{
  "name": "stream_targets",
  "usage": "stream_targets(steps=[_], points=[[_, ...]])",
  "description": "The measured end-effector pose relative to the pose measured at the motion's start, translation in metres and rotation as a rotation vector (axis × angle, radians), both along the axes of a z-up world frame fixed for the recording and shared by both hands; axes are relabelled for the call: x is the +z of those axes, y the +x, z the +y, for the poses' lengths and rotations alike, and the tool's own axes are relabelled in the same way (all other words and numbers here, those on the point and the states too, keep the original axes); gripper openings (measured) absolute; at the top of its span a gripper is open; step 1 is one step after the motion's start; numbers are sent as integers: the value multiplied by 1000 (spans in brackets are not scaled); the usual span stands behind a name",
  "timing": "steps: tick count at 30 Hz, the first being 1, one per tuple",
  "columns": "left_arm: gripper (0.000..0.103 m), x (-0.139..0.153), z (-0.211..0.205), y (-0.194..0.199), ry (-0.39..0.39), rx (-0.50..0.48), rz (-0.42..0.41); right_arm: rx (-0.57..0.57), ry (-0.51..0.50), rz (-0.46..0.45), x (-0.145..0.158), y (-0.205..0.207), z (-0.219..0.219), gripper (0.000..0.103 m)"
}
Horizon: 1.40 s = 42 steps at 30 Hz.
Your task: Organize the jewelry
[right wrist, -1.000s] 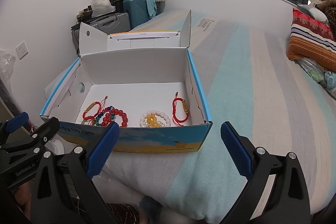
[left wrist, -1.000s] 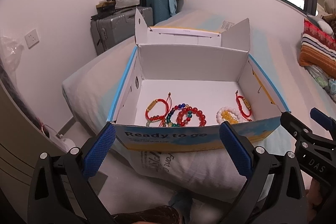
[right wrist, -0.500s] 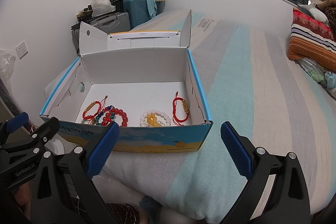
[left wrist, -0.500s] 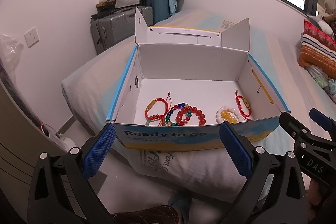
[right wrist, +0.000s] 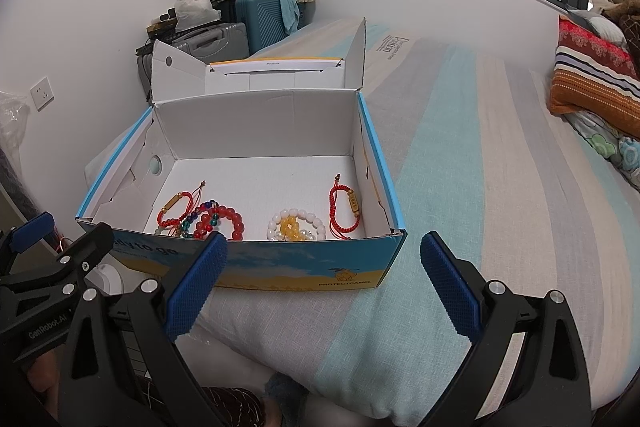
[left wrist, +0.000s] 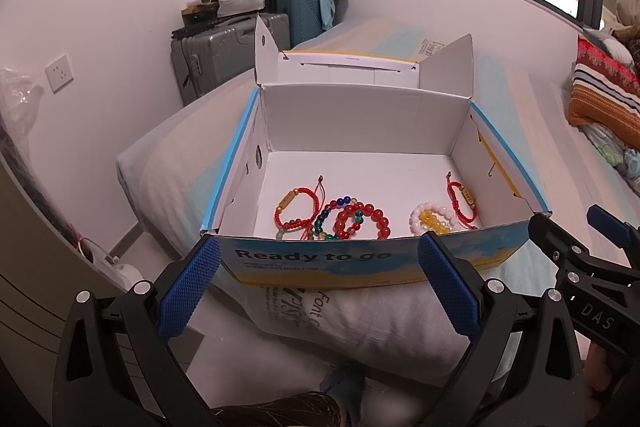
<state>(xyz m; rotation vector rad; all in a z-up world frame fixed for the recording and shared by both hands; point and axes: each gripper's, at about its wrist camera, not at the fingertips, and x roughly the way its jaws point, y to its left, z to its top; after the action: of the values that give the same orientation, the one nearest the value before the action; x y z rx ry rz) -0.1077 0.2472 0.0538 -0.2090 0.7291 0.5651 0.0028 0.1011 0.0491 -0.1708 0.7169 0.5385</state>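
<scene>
An open blue and white cardboard box (left wrist: 320,261) (right wrist: 304,269) stands on the bed corner. Inside lie a red cord bracelet (left wrist: 294,209) (right wrist: 174,209), a red bead bracelet (left wrist: 366,221) (right wrist: 224,221) tangled with a multicolour bead one, a white and yellow bead bracelet (left wrist: 430,221) (right wrist: 296,227), and a second red cord bracelet (left wrist: 462,203) (right wrist: 346,213) at the right. My left gripper (left wrist: 318,283) is open and empty in front of the box. My right gripper (right wrist: 322,279) is open and empty, in front of the box's right corner.
The striped bed cover (right wrist: 480,187) spreads to the right, with a striped pillow (right wrist: 592,87) at the far right. Suitcases (left wrist: 228,55) with clutter stand against the wall behind the box. The bed edge drops off to the left.
</scene>
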Motion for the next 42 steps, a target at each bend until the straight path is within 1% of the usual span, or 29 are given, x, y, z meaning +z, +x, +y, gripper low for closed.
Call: stream_targets(steps=[37,42], points=[[97,2,2,-2,-2,-6,2,4,-3,-1,-1,-2,2,93],[97,2,1,0,8,-7,5,5,-3,-1,-3,-2,2,93]])
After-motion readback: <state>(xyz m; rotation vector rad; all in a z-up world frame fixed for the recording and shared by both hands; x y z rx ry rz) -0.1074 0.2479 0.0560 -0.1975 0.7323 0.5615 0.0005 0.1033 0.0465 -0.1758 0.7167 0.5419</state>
